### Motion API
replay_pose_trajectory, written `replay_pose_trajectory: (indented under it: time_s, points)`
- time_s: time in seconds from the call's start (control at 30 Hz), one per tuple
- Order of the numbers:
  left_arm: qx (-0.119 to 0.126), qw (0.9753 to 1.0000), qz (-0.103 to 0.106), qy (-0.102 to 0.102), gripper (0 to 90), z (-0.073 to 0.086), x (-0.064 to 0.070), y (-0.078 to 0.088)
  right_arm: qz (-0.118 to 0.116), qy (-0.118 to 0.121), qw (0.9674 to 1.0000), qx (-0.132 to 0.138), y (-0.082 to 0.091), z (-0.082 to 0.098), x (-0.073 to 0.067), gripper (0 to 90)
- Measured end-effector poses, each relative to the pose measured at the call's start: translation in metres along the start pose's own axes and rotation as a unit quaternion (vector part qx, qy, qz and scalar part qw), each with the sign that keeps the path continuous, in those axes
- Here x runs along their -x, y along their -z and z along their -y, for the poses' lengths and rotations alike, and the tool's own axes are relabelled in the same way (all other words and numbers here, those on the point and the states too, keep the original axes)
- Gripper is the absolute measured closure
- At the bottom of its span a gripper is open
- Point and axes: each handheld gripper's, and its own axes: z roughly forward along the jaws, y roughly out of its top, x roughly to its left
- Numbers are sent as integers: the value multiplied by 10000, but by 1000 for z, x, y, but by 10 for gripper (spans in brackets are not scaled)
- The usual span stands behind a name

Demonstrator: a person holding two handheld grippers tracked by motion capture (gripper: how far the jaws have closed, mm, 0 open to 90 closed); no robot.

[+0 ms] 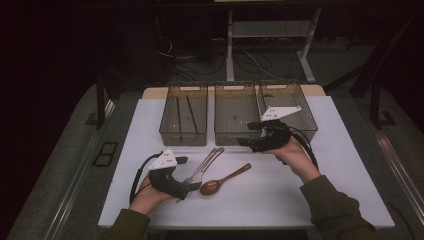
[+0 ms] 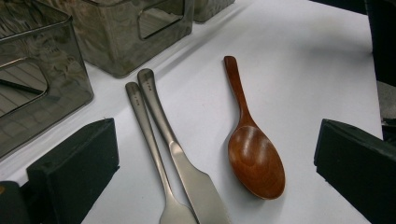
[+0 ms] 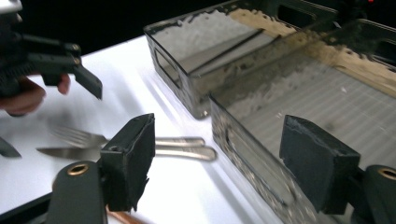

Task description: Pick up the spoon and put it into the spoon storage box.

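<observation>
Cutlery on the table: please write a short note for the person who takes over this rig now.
Left gripper: open, low over the fork and knife, holding nothing.
Right gripper: open, empty, at the middle bin.
Wooden spoon lies on the table beside the fork and knife.
Done: two dark sticks already in the left bin.
Left: the fork, knife and spoon are probably still to be binned.

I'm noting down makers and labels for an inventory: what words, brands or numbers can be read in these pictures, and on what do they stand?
No text can be read anywhere.
Fork handle: small stamped marks near its end, too small and blurred to read.
Knife handle: the same kind of marks, unreadable.
Wooden spoon, the three bins and the white tabletop: no lettering seen.
</observation>
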Motion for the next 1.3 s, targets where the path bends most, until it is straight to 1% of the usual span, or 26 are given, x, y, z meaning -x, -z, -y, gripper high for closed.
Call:
replay_pose_trajectory:
  time_s: [0.1, 0.17, 0.3, 0.37, 0.5, 0.6, 0.67, 0.83, 0.97, 1.07, 1.1, 1.13, 1.23, 1.3]
  points:
    - [-1, 10000, -4, -14, 0, 0, 0, 0, 186, 23, 9998, -4, 8, 10, -3, 248]
    - [-1, 10000, -2, -33, 0, 0, 0, -1, 206, -43, 9998, -1, 14, 18, -3, 245]
    - [-5, 10000, -13, -21, 0, 0, 1, 0, 346, -210, 9992, 30, 26, 36, -3, 227]
    - [2, 10000, -25, -12, 0, 0, 1, 1, 456, -282, 9986, 1, 33, 45, -2, 223]
    - [11, 10000, -47, 9, 0, 0, 1, 2, 544, -435, 9975, 71, 44, 62, 2, 212]
    - [10, 10000, -41, 0, 0, 0, 1, 2, 624, -485, 9968, 79, 53, 74, 4, 208]
    - [3, 10000, -57, -27, 0, 0, 1, 2, 684, -521, 9962, 138, 59, 83, 2, 191]
    - [-9, 10000, -66, 4, 0, 0, 1, 2, 743, -509, 9958, 172, 72, 101, -2, 184]
    - [-15, 9999, -107, 14, 0, 0, 1, 2, 767, -539, 9955, 109, 79, 115, -2, 177]
    - [-22, 9999, -126, 24, 0, -1, 1, 2, 748, -538, 9957, -24, 83, 126, -3, 177]
    - [-33, 9999, -148, 42, 0, -2, 1, 1, 790, -514, 9955, -51, 84, 129, -3, 177]
    - [-49, 9999, -153, 36, 0, -3, 1, 1, 784, -530, 9955, -59, 86, 131, -4, 177]
    - [-56, 9999, -149, 51, 7, -5, 2, -3, 768, -588, 9953, 5, 91, 136, -7, 177]
    - [-61, 9999, -141, 33, 8, -6, 2, -4, 822, -560, 9950, -46, 92, 139, -9, 172]
